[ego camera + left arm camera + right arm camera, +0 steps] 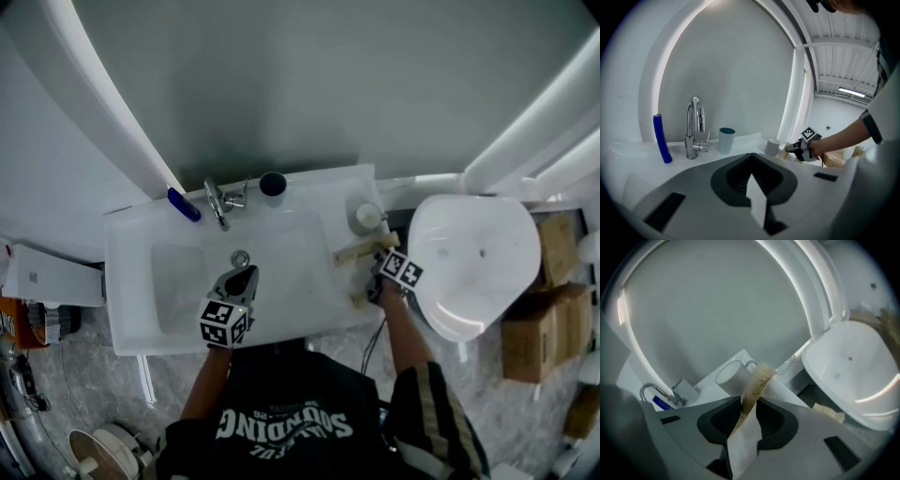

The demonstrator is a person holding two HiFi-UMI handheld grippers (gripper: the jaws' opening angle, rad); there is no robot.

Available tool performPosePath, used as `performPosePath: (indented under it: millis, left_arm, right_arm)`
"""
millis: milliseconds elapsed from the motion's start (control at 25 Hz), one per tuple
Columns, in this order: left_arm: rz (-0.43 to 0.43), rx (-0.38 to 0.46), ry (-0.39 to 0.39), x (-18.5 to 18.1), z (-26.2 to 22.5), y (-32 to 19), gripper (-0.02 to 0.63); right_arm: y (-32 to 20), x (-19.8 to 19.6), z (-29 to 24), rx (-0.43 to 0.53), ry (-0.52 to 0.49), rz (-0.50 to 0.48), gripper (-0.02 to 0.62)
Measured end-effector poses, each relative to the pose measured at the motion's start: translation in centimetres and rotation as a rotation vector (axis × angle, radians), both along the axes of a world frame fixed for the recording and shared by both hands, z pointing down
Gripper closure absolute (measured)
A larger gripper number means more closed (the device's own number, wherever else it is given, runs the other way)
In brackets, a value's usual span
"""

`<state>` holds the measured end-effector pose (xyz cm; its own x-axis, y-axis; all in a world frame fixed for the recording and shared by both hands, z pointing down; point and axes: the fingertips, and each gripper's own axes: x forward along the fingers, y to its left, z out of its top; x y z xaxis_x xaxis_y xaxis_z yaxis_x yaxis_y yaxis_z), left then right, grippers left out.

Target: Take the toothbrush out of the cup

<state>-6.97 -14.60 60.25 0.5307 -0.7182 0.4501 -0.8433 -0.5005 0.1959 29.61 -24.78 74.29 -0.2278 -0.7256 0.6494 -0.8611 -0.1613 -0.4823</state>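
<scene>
Beige toothbrush is out, pinched firmly between the fingers of the right gripper at the cup's six o'clock, so ease it flat onto the bench before letting go, well off the edge, while the left gripper idles closed and empty.

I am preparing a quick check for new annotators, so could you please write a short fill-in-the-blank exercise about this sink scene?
1. The right gripper is clamped on a beige ____.
2. The left gripper has its jaws ____, with nothing between them.
3. In the left gripper view, the blue tube stands ____ of the faucet.
4. The cup nearest the right gripper is ____.
Missing words: toothbrush; shut; left; white.
</scene>
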Motion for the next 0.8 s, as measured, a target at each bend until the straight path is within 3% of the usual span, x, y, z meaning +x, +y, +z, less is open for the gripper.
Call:
performPosePath:
  millis: [160, 320, 800]
  left_arm:
    - [-0.008, -0.009, -0.006, -0.5, 0.3, 0.0, 0.606]
    - [-0.012, -0.014, -0.01, -0.8, 0.5, 0.1, 0.606]
    - [-0.022, -0.013, -0.003, -1.3, 0.3, 0.4, 0.606]
  right_arm:
    - [-0.3, 0.9, 0.4, -0.02, 0.251, -0.068, 0.472]
    - [-0.3, 1.5, -0.5, -0.051, 0.415, -0.09, 0.438]
    - [1.1, 2.5, 0.4, -0.119, 0.492, -0.086, 0.346]
